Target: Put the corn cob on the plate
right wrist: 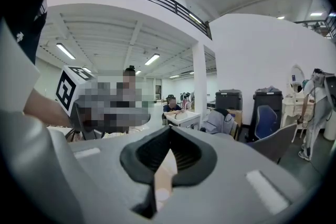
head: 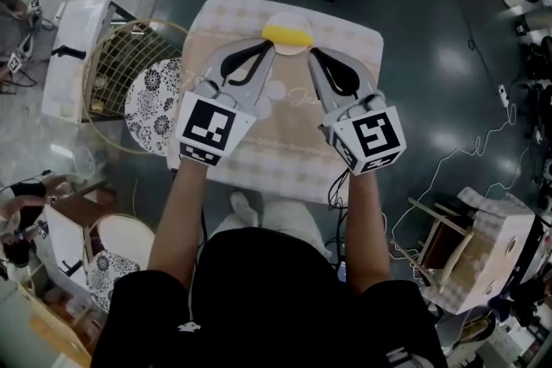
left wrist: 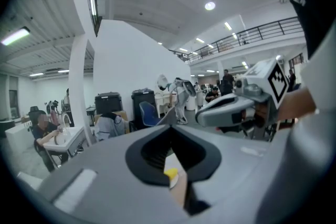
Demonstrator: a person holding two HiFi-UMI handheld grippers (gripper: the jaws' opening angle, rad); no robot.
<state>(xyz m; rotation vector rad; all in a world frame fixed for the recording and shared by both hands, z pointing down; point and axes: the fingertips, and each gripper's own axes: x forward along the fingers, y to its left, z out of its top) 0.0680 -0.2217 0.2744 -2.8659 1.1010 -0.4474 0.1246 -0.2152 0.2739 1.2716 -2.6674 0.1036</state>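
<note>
Standing by, I saw the corn cob (head: pixel 287 32) lying at the far edge of the cloth-covered desk (head: pixel 285 152), apparently already resting on the small white plate (head: pixel 293 48), its yellow body covering the plate's far half. Its long axis ran across the desk from the person's left to right, flat and level. I could not tell the thick end from the tip, as both ends looked alike from above.

The left claw (head: pixel 266 49) and the right claw (head: pixel 315 57) hung in the air just short of the plate, side by side and pointing out over it. Each had its jaws pressed together with nothing between them. Through the slit under the left claw's tips (left wrist: pixel 169 129) a sliver of the yellow cob (left wrist: pixel 170 172) showed. The right claw (right wrist: pixel 169 131) pointed across the room.

By my reckoning the cob would be light and stiff, not fragile, but round enough to roll on the plate if nudged. The kernel ridges would give the pads some bite. The safest hold would be at the middle of its length, with the jaws closing across the short width.
</note>
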